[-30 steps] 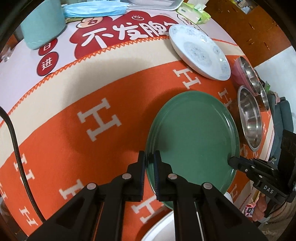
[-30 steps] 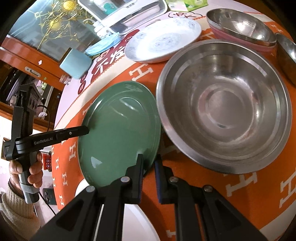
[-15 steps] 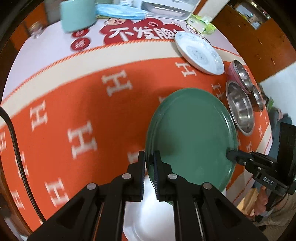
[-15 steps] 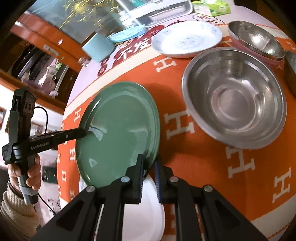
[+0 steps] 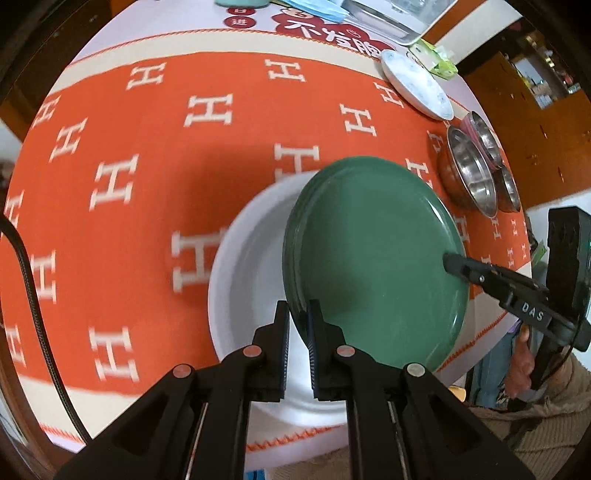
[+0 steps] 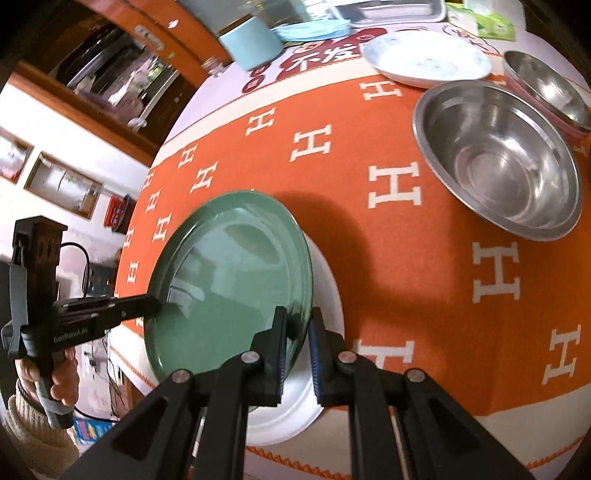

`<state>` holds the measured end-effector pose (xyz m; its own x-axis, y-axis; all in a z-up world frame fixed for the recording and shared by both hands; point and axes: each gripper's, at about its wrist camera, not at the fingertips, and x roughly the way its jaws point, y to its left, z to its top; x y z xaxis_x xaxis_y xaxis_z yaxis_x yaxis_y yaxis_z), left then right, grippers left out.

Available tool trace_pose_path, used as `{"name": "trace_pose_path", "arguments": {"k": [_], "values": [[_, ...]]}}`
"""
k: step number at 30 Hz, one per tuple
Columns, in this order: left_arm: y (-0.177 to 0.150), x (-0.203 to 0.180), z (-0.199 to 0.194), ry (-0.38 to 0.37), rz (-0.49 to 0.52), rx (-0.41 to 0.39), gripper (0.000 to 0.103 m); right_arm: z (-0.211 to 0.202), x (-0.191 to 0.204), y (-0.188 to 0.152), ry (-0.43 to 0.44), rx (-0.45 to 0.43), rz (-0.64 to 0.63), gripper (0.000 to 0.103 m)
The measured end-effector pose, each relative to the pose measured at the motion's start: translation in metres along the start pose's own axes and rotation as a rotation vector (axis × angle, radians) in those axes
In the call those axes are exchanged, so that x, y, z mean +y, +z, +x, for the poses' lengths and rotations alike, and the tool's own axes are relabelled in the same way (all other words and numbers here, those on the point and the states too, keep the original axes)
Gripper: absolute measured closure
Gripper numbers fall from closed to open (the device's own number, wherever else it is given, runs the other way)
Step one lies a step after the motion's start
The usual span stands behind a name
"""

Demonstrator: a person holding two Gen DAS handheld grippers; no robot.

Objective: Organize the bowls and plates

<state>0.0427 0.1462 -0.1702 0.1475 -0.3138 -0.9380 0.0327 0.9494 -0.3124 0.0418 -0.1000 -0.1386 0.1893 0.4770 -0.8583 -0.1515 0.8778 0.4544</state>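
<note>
A green plate [image 5: 376, 258] is held in the air by both grippers, one on each side of its rim. My left gripper [image 5: 298, 325] is shut on its near edge; my right gripper [image 6: 297, 332] is shut on the opposite edge. The plate [image 6: 229, 284] hangs tilted above a white plate [image 5: 251, 280] that lies on the orange cloth near the table's front edge and also shows in the right wrist view [image 6: 317, 369]. The right gripper shows in the left wrist view [image 5: 448, 263] and the left gripper in the right wrist view [image 6: 155, 304].
A large steel bowl [image 6: 495, 158] stands to the right. Beyond it are stacked steel and pink bowls [image 6: 546, 92] and a white patterned plate [image 6: 424, 59]. A light blue cup [image 6: 251, 40] and a metal tray [image 6: 388, 11] stand at the back. The table's front edge [image 5: 295, 439] is close.
Both grippers have lifted the green plate and carried it toward the table's front edge. It now hangs over the white plate, which has come into fuller view.
</note>
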Motion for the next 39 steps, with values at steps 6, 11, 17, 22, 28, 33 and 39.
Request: {"name": "trace_pose_path", "arguments": {"k": [6,11,17,22,28,33,39], "values": [[-0.024,0.003,-0.001,0.035,-0.045,-0.021,0.096,0.007,0.009,-0.003,-0.001,0.033,-0.076,0.092],[-0.038,0.01,0.008,0.05,-0.079,-0.014,0.096,0.016,0.015,-0.008,-0.008,0.051,-0.121,0.092],[-0.043,0.014,0.02,0.065,-0.093,-0.005,0.095,0.026,0.016,-0.012,-0.021,0.077,-0.134,0.092],[-0.04,0.011,0.028,0.078,-0.087,-0.003,0.095,0.033,0.015,-0.012,-0.041,0.088,-0.12,0.092],[-0.038,0.013,0.03,0.062,-0.096,0.0,0.091,0.039,0.014,-0.01,-0.053,0.111,-0.103,0.088],[-0.036,0.013,0.028,0.044,-0.106,0.001,0.079,0.038,0.029,-0.013,-0.104,0.12,-0.184,0.083],[-0.033,-0.002,0.012,0.121,-0.056,-0.064,0.026,0.022,0.038,-0.016,-0.144,0.079,-0.257,0.068]]}}
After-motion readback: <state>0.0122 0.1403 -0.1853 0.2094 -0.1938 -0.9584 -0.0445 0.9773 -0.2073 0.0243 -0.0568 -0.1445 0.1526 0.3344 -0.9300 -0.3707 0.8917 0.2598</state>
